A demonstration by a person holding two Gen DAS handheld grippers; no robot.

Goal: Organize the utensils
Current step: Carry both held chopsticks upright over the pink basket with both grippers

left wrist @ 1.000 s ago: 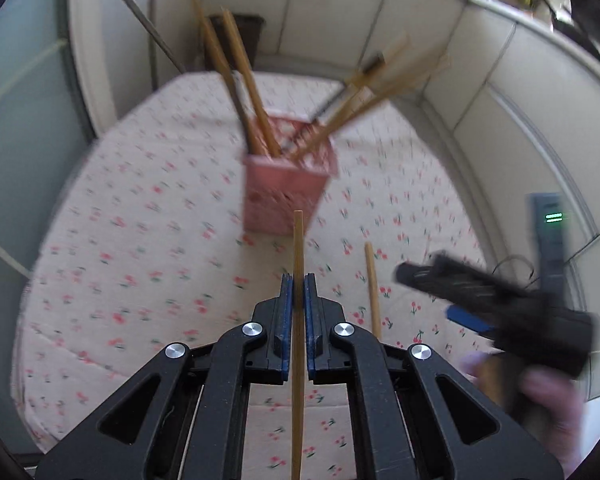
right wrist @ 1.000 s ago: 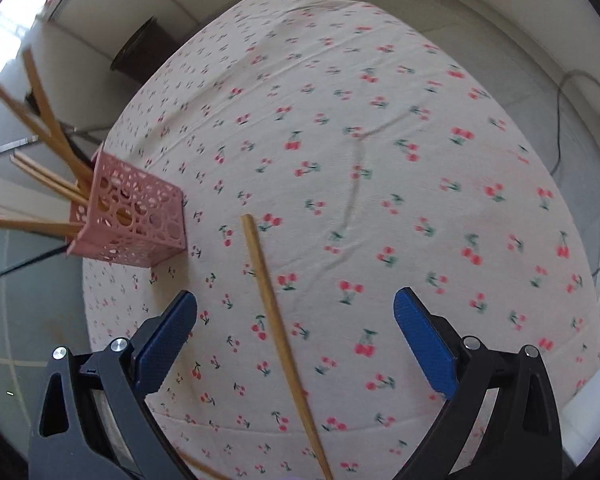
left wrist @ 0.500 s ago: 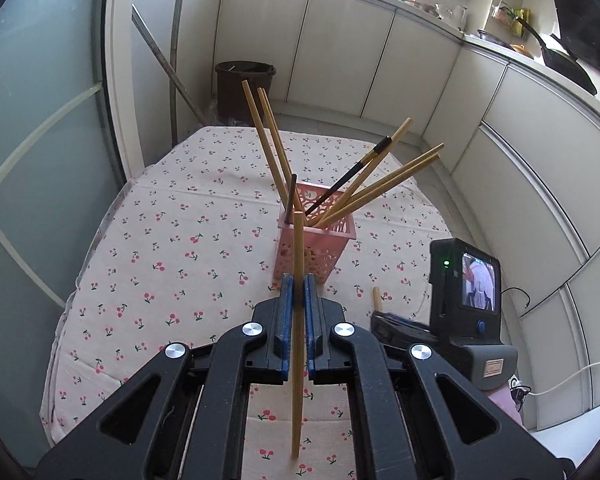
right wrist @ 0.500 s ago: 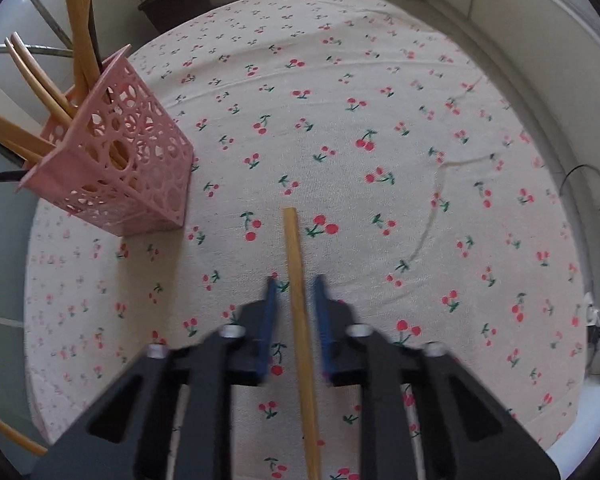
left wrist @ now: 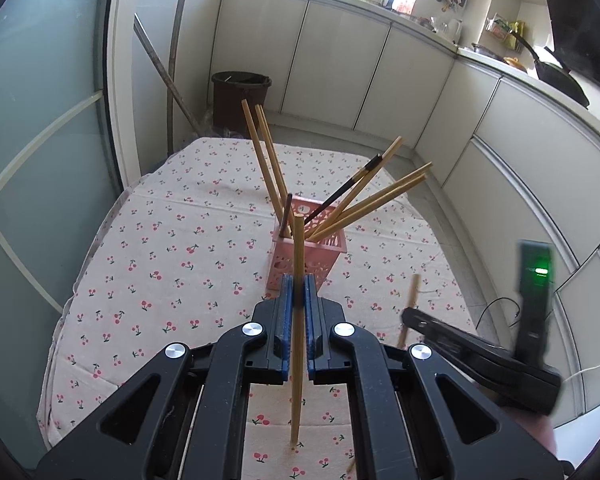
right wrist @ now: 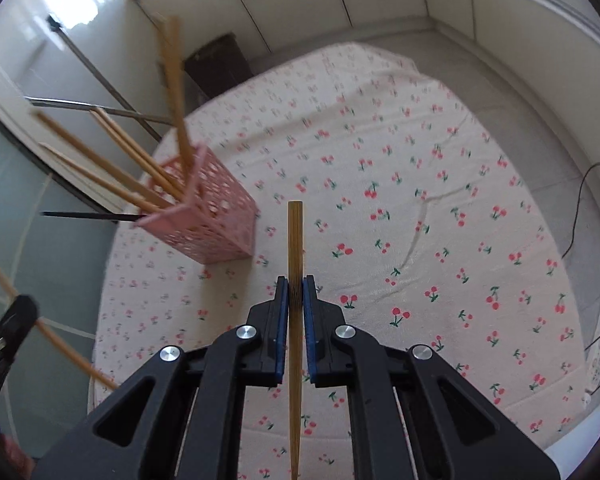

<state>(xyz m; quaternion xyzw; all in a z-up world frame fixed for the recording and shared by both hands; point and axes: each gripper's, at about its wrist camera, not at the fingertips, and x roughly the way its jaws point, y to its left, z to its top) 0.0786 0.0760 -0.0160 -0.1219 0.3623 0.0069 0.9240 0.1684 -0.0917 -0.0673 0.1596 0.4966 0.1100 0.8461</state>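
A pink perforated basket (left wrist: 307, 261) stands mid-table and holds several wooden chopsticks and a dark one; it also shows in the right wrist view (right wrist: 216, 216). My left gripper (left wrist: 299, 286) is shut on a wooden chopstick (left wrist: 297, 256), held above the table just short of the basket. My right gripper (right wrist: 295, 288) is shut on another wooden chopstick (right wrist: 295, 240), lifted off the cloth to the right of the basket. The right gripper's chopstick shows blurred in the left wrist view (left wrist: 410, 304).
The table wears a cherry-print cloth (right wrist: 420, 200). A dark bin (left wrist: 242, 100) and leaning poles stand beyond the far edge. White cabinets (left wrist: 380, 80) run along the back and right. A cable lies on the floor at the right (right wrist: 580, 208).
My right gripper closed on the chopstick that lay on the cloth and lifted it. My left gripper rose with its chopstick and pulled back from the basket.
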